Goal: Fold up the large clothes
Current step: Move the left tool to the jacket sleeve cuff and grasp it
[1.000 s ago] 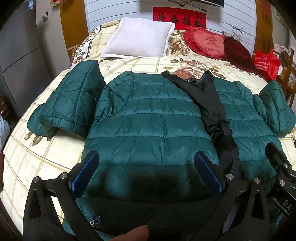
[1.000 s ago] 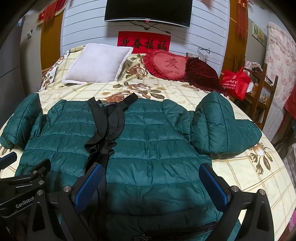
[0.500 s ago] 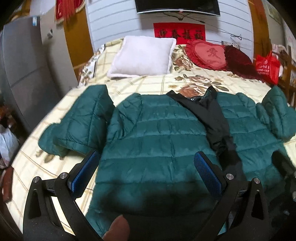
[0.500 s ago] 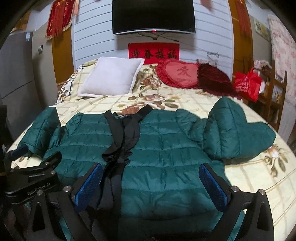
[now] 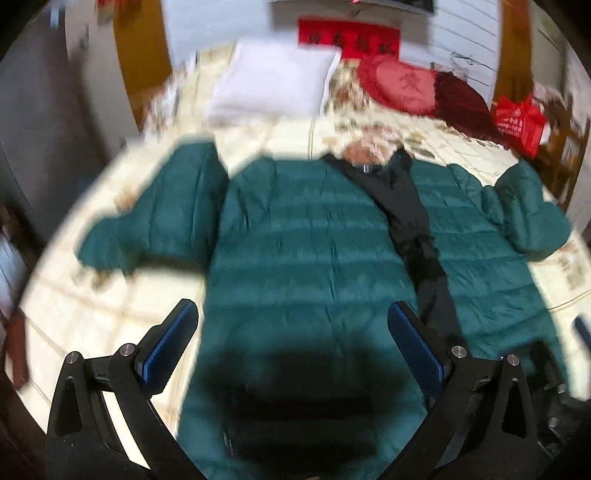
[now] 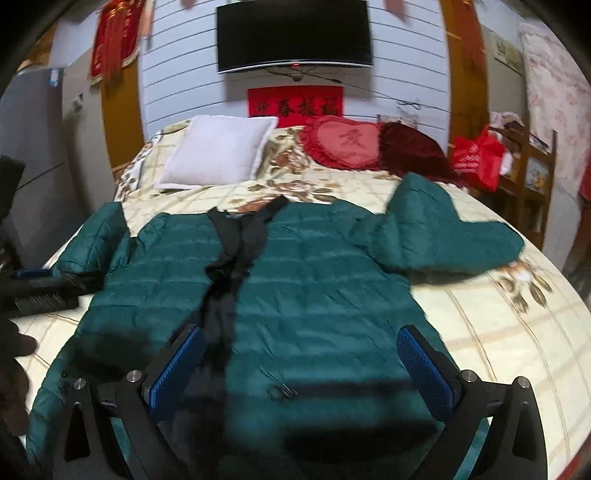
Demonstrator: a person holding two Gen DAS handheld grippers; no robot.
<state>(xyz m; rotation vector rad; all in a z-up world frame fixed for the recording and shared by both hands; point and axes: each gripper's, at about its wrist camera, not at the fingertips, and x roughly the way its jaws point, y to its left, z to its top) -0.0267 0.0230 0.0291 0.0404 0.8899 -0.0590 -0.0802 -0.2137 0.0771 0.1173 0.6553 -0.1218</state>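
Lying flat and front-up on the bed (image 6: 498, 332) is one green puffer jacket (image 5: 314, 258), hem toward the cameras, collar toward the pillows. One black lining strip (image 6: 232, 258) runs down its open front. Two sleeves: left sleeve (image 5: 155, 221) spread out on the sheet, right sleeve (image 6: 439, 229) bent and folded back on itself beside the body.

Versus 0.5 s ago: both cameras have pulled back and up a little, so more of the hem and bedsheet shows. Left wrist view is now motion-blurred; it was sharp before. The fingertip seen at the bottom edge of the left view is gone. Jacket itself is unchanged in layout.

Left gripper (image 5: 291, 347): jaws spread wide, nothing between the blue pads (image 5: 168, 343), hovering over the lower left part of the jacket. Right gripper (image 6: 301, 369): also spread wide and empty, over the hem near the zipper pull (image 6: 282, 391). Left gripper is partly visible at the left edge of the right view.

Counts at the bed head: one white pillow (image 6: 218, 149), one red heart cushion (image 6: 343, 142), one dark red cushion (image 6: 410, 147). One red bag (image 6: 476, 155) to the right, one TV (image 6: 293, 35) on the wall, one red banner (image 6: 295, 103) under it.
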